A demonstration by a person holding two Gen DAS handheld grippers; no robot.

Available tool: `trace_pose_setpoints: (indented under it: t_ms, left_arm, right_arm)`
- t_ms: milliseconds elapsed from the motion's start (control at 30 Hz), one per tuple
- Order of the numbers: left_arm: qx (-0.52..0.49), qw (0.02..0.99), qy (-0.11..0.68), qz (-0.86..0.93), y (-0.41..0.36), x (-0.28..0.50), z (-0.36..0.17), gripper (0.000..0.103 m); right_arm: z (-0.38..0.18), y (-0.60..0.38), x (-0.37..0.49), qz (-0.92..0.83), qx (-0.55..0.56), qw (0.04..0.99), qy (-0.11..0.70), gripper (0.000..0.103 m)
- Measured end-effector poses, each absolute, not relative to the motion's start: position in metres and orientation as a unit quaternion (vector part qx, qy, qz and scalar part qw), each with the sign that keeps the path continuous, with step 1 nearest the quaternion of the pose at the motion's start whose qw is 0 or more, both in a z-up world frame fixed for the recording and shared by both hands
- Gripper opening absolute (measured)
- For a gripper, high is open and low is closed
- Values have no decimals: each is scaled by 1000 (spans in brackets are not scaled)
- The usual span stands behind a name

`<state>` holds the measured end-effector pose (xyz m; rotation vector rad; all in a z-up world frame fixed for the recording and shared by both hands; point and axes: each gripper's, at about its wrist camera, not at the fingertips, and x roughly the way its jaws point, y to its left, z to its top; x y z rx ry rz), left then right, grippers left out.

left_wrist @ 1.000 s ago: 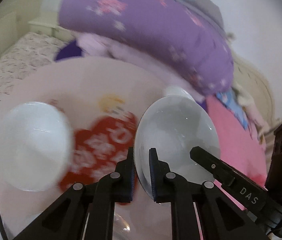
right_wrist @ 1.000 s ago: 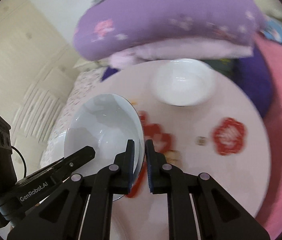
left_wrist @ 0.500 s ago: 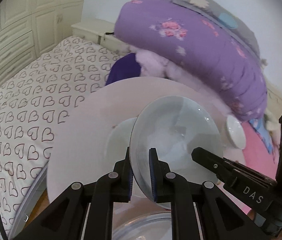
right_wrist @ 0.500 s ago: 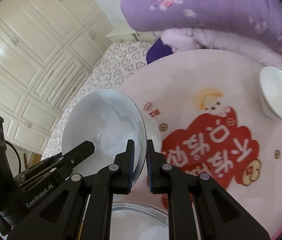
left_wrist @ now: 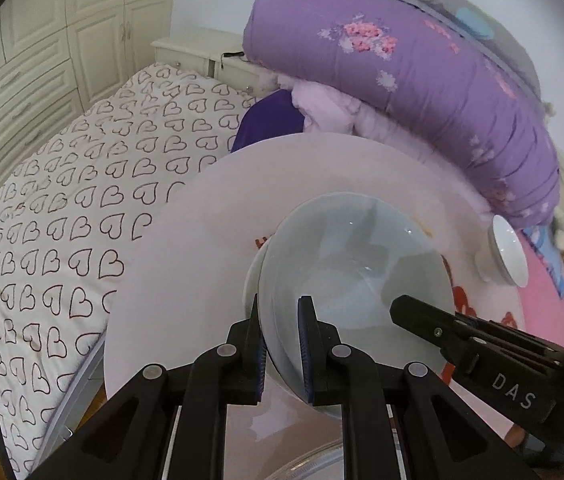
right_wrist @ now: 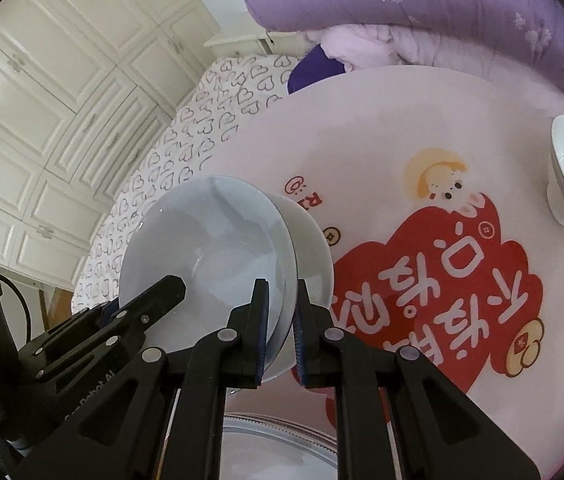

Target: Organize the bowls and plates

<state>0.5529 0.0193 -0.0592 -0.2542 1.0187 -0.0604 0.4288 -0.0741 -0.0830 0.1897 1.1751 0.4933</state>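
Bowl (left_wrist: 358,276) rim pinched on both sides — our left gripper (left_wrist: 280,344) and right gripper (right_wrist: 280,332) share the load so it stays level. We hold it over another bowl (right_wrist: 314,252) on the table (right_wrist: 382,120), probably for stacking.

White bowl (left_wrist: 358,264); pink table (right_wrist: 402,120), red cartoon print; purple floral quilt (left_wrist: 422,72).

Bowl (left_wrist: 358,264): glossy, smooth, likely glazed ceramic. Table (right_wrist: 382,128): smooth, slightly shiny printed covering. Left claw (left_wrist: 280,344) and right claw (right_wrist: 280,328): matt black plastic. Quilt (left_wrist: 422,80): soft cloth.
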Motion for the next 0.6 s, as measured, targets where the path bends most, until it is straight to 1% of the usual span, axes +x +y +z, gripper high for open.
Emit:
trace_pose_setpoints:
  t_ms: [267, 400, 567, 600]
  left_arm:
    - [-119, 863, 490, -35, 21, 563, -76, 9]
    - [-114, 866, 486, -33, 19, 563, -79, 13]
    - [-126, 862, 489, -38, 25, 563, -83, 13]
    - [-127, 861, 490, -39, 26, 564, -83, 15]
  right_arm:
    - [-86, -71, 429, 227, 69, 800, 551, 16]
    - [-83, -71, 428, 230, 60, 801, 550, 18]
    - [-81, -73, 426, 232, 65, 801, 548, 19]
    - [-81, -74, 426, 231, 71, 802, 547, 19]
